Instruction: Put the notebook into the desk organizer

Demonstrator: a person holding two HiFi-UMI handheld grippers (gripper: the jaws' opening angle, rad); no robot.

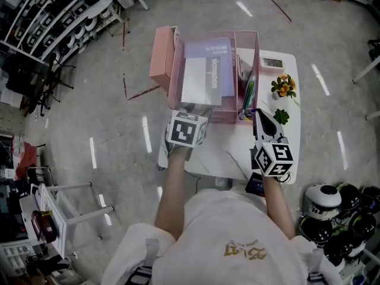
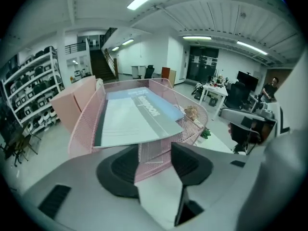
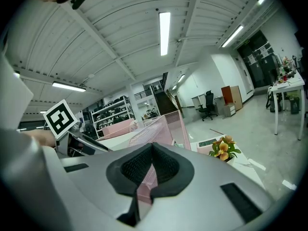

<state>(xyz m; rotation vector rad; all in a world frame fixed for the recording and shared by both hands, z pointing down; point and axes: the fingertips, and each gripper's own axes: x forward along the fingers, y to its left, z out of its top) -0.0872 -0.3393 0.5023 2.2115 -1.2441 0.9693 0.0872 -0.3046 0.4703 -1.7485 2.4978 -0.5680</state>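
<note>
A grey and lilac notebook (image 1: 208, 73) lies flat in the wide tray of the pink mesh desk organizer (image 1: 259, 70) on the white table. In the left gripper view the notebook (image 2: 134, 117) slopes up in the organizer (image 2: 82, 124), its near edge overhanging the front wall just above my jaws. My left gripper (image 1: 198, 108) (image 2: 154, 150) is at that front edge, open, with its pads off the notebook. My right gripper (image 1: 259, 114) (image 3: 153, 148) hovers by the organizer's right front corner, shut and empty.
A pink box (image 1: 161, 58) stands against the organizer's left side. Pens (image 1: 248, 94) fill its narrow right compartment. A small white display (image 1: 272, 62), an orange flower pot (image 1: 284, 86) and a green plant (image 1: 281, 116) stand on the table (image 1: 294, 141) to the right. Helmets (image 1: 323, 198) lie on the floor.
</note>
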